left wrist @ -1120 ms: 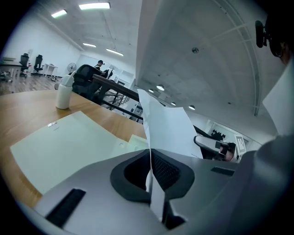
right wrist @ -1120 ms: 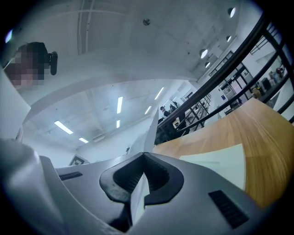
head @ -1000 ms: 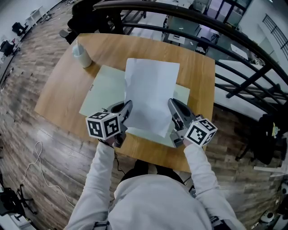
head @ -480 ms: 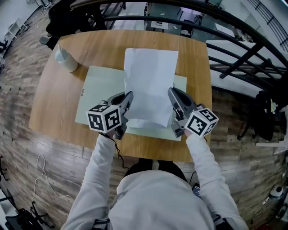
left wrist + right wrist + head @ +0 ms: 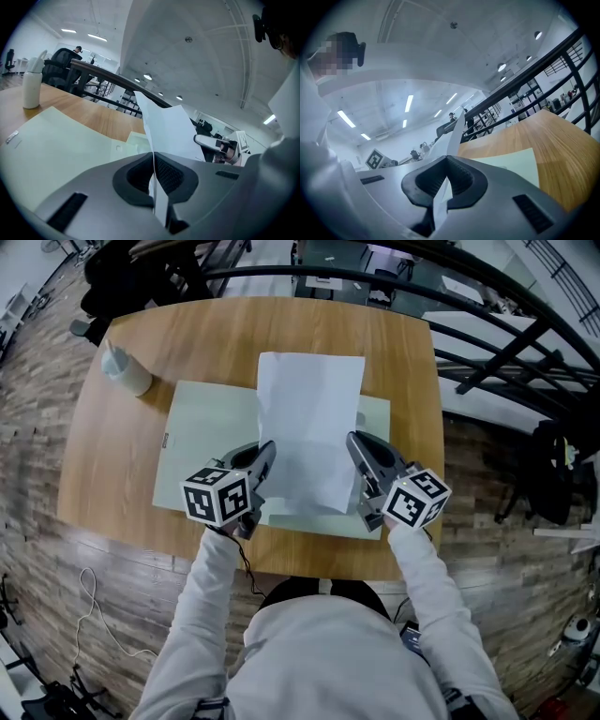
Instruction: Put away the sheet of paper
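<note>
A white sheet of paper (image 5: 309, 423) hangs over a pale green mat (image 5: 202, 442) on the wooden table (image 5: 394, 352), held by its near end. My left gripper (image 5: 266, 452) is shut on the sheet's left edge, and my right gripper (image 5: 354, 441) is shut on its right edge. In the left gripper view the paper (image 5: 171, 129) runs out from between the closed pads of the left gripper (image 5: 153, 161) and rises ahead. The right gripper view shows the paper (image 5: 453, 136) pinched the same way in the right gripper (image 5: 444, 180), with the mat (image 5: 511, 164) below.
A white bottle (image 5: 122, 369) stands at the table's far left corner, beyond the mat. A black railing (image 5: 487, 310) curves behind the table's far and right sides. Wooden floor surrounds the table, with a cable (image 5: 89, 587) lying at the lower left.
Both grippers have sunk a little toward the mat with the sheet still pinched between them. The sheet now lies lower and flatter over the mat.
</note>
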`<state>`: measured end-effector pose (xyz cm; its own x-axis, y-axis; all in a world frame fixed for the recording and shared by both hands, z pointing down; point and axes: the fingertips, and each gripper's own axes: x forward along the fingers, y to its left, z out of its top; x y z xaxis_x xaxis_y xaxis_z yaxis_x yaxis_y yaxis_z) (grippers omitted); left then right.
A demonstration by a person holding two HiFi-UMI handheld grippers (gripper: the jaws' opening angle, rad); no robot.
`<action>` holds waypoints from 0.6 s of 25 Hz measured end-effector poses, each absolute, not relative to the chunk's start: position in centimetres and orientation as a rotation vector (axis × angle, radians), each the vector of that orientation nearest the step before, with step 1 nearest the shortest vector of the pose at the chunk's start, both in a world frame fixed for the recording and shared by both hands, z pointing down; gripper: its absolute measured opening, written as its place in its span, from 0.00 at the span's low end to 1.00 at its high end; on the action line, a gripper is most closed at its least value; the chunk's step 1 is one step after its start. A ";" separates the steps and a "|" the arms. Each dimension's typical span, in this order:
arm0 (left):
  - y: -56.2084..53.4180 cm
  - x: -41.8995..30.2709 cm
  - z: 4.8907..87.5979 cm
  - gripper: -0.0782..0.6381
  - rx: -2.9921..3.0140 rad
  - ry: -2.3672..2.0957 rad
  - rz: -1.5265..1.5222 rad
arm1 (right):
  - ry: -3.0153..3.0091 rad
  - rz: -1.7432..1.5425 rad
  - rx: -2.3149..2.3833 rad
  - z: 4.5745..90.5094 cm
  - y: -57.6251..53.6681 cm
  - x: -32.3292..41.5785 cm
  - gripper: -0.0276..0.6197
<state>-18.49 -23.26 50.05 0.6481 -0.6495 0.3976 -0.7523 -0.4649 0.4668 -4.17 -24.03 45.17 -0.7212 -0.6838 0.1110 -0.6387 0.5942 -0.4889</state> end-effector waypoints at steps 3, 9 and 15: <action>-22.6 -18.9 50.8 0.13 2.230 -1.075 0.216 | 2.765 -0.794 -1.116 46.0 -23.6 -4.6 0.09; -21.4 -19.3 52.3 0.13 2.223 -1.051 0.237 | 2.842 -0.781 -1.110 47.3 -23.1 -5.2 0.09; -21.0 -19.6 52.6 0.13 2.213 -1.069 0.252 | 2.869 -0.765 -1.102 47.7 -23.3 -5.4 0.09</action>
